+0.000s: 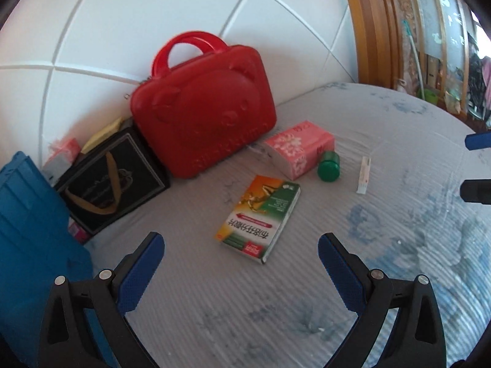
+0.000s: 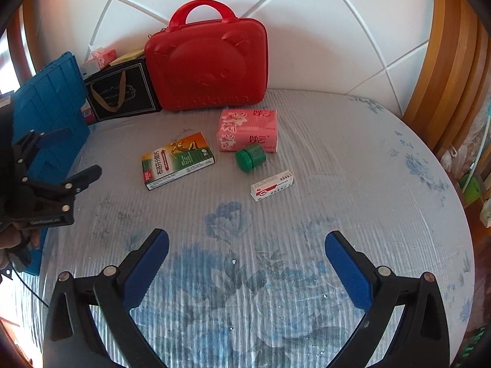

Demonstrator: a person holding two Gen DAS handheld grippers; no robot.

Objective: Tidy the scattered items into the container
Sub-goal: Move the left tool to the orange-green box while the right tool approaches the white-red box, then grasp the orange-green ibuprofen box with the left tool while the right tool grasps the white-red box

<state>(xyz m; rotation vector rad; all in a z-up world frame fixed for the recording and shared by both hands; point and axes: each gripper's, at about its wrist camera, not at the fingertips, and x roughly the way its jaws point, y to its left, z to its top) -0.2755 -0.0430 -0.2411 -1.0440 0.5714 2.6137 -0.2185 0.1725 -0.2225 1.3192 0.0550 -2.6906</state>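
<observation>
We hold the left gripper (image 1: pixel 241 247) and the right gripper (image 2: pixel 247 245) above the mattress (image 2: pixel 353 159), each with its jaws spread wide and nothing between the blue pads.

Four loose items lie on the mattress in the right wrist view:
- The medicine box (image 2: pixel 177 161) lies flat at 10 o'clock from frame centre.
- The pink tissue pack (image 2: pixel 248 134) lies at 12 o'clock.
- The green jar (image 2: pixel 250 158) lies on its side, just beside the pack's near edge.
- The small white carton (image 2: pixel 271 185) lies at 3 o'clock, apart from the jar.

The red case (image 2: pixel 205 64) stands upright and closed against the white headboard (image 2: pixel 322 30) at 12 o'clock. The blue crate (image 2: pixel 50 107) stands at 9 o'clock. We cannot tell which one is the intended container.

Handling, as we judge it:
1. Medicine box: light, stiff cardboard. We grip across the short width, on the long edges.
2. Tissue pack: soft and compressible. We close gently across the middle.
3. Green jar: hard, smooth, liable to roll. We pinch across the ribbed lid.
4. White carton: very light and crushable. We grip the long sides.
</observation>
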